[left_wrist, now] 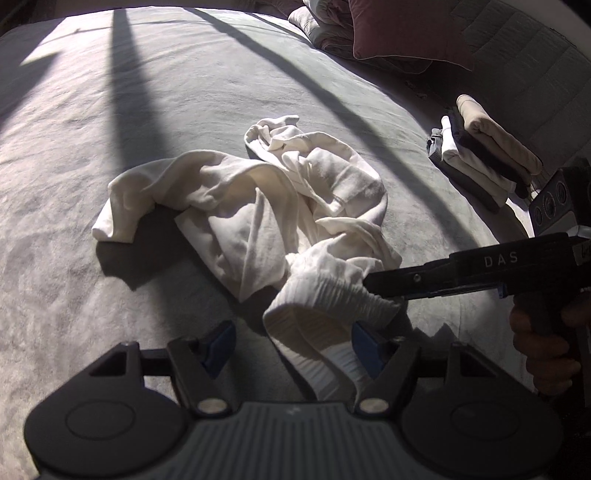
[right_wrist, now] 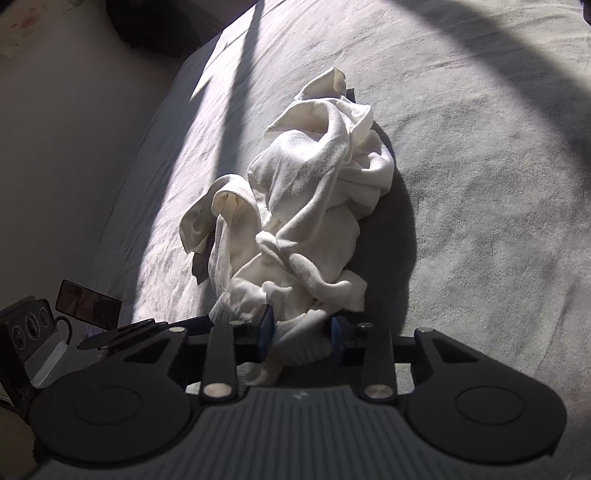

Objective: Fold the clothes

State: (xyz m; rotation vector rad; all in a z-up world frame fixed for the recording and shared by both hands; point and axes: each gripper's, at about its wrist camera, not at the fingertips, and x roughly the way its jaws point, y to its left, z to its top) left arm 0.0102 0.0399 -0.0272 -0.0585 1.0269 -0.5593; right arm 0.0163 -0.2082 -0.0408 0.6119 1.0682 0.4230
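Note:
A crumpled white garment lies on the grey bed. Its ribbed hem is lifted toward me at the near end. My right gripper reaches in from the right and is shut on that hem. In the right wrist view the white fabric fills the gap between the right gripper's blue pads. My left gripper is open just under the hem. A loop of the hem hangs between its fingers, close to the right pad. The left pad stands clear of the cloth.
A stack of folded clothes sits at the right of the bed. Pillows and a rolled quilt lie at the far end. A person's hand grips the right gripper's handle. The bed's edge drops off on the left. Strong shadows cross the cover.

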